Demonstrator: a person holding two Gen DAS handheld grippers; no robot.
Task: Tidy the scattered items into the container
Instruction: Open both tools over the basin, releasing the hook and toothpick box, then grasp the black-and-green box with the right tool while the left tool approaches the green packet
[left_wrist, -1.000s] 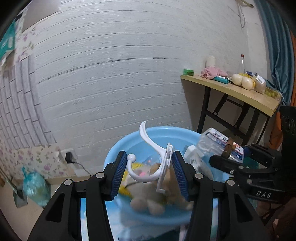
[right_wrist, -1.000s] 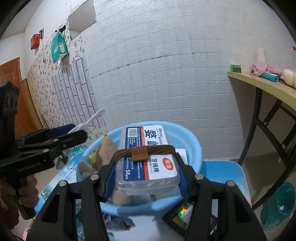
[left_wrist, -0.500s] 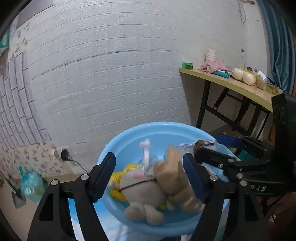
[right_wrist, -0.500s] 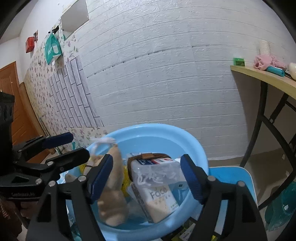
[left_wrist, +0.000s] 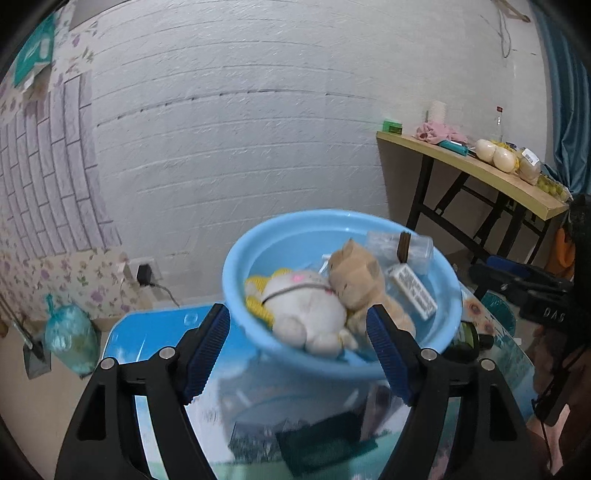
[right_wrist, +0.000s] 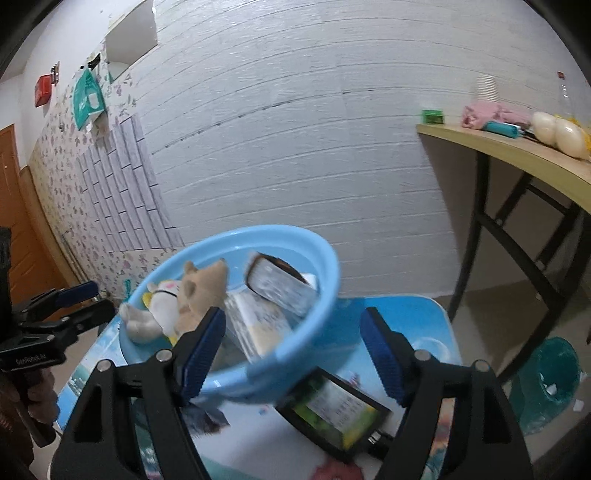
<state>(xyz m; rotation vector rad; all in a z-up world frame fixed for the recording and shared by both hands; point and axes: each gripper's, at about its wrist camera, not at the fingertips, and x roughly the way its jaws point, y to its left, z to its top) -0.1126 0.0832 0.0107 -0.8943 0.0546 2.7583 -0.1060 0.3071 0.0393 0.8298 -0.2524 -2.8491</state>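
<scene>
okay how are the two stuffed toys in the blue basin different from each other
The white plush is rounder and paler; the tan plush is light brown with pointed ears. The white plush wears a dark neck band; no band shows on the tan plush. Both lie side by side, touching, inside the blue basin.

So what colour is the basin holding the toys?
Light blue basin, clearest in the left wrist view.

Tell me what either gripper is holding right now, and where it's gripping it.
Nothing is held. The left gripper and right gripper have just been opening, and both stand open with no item between the fingers. The clear box lies in the blue basin.
</scene>
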